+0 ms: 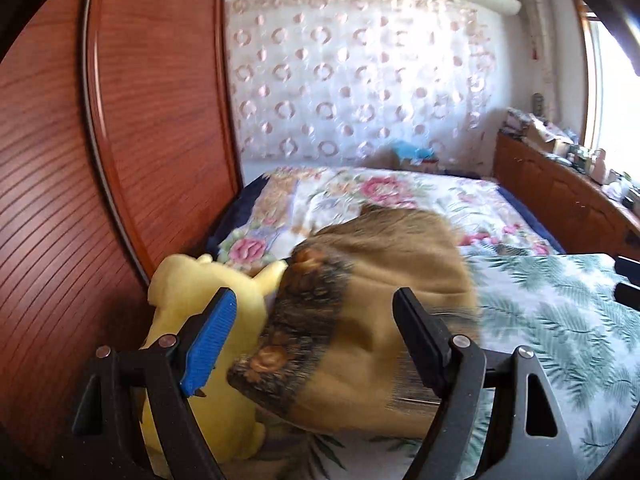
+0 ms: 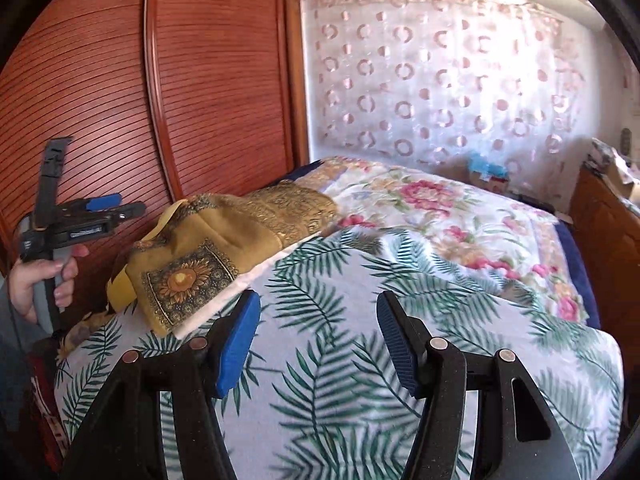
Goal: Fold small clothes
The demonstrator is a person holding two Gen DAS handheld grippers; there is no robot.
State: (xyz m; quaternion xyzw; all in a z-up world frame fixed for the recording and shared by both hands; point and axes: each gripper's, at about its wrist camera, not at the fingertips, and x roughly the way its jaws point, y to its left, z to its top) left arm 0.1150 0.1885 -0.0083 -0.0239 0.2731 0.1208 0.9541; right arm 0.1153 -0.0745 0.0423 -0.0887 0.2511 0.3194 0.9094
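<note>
Mustard garment [image 2: 224,248] with dark sunflower-print panels lies bunched at the near left of the bed, on the palm-leaf sheet [image 2: 400,320], close to the wooden wardrobe [image 2: 120,100]. A yellow piece [image 1: 192,300] sits just left of it, partly under it; can't tell if it's clothing or a toy.

Left gripper [image 1: 316,320]: jaws wide apart, nothing between the pads, garment lying beyond and below them. In the right view it's held clear of the pile by a hand [image 2: 36,284]. Right gripper [image 2: 318,340]: jaws apart, empty, over bare sheet right of the garment.

Handling, my read: light, soft, fully limp, won't hold shape, will sag and drag when lifted. Printed border [image 1: 296,320] looks a bit thicker, so it should give the better bite. Pinch two corners along one edge, one gripper each, single layer only. Risks: grabbing the sheet underneath or snagging the yellow piece. Not folded yet; needs spreading flat on the open sheet first.
</note>
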